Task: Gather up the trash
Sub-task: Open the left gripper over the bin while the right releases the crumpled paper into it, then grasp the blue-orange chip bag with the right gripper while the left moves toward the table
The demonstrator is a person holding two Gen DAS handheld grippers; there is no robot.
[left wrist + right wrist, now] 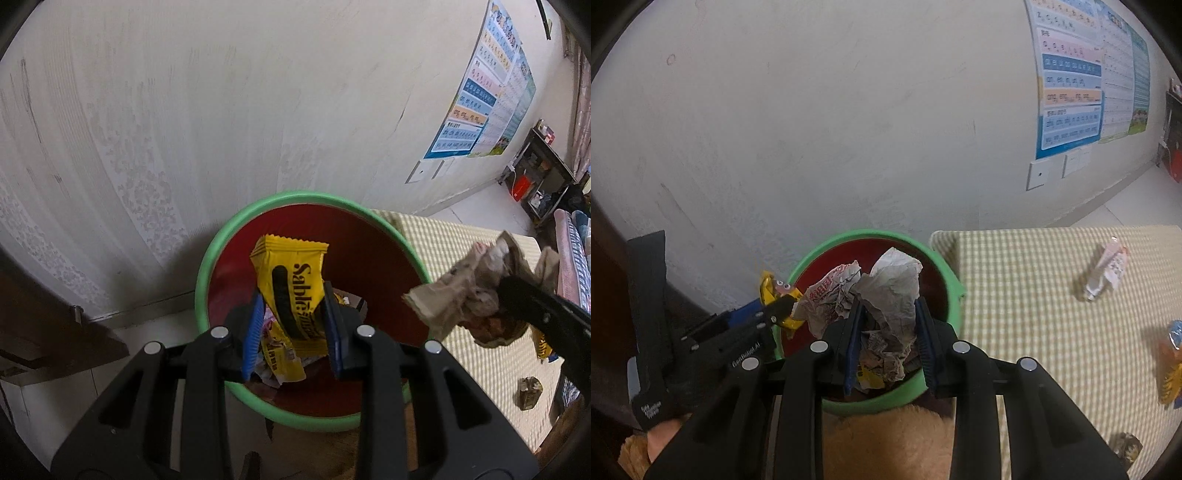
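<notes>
A red bin with a green rim (236,229) stands by the wall; it also shows in the right wrist view (945,258). My left gripper (293,314) is shut on a yellow Sablé wrapper (291,280) and holds it over the bin. My right gripper (888,328) is shut on a crumpled paper wad (886,288) above the bin. In the left wrist view that paper wad (469,284) hangs at the bin's right edge. Several wrappers lie in the bin (275,354).
A checked mat (1034,314) lies right of the bin with a small tube (1106,271), an orange packet (1171,358) and a dark crumpled wrapper (530,393) on it. A wall with posters (1071,85) stands behind. A dark wooden edge (55,332) is at the left.
</notes>
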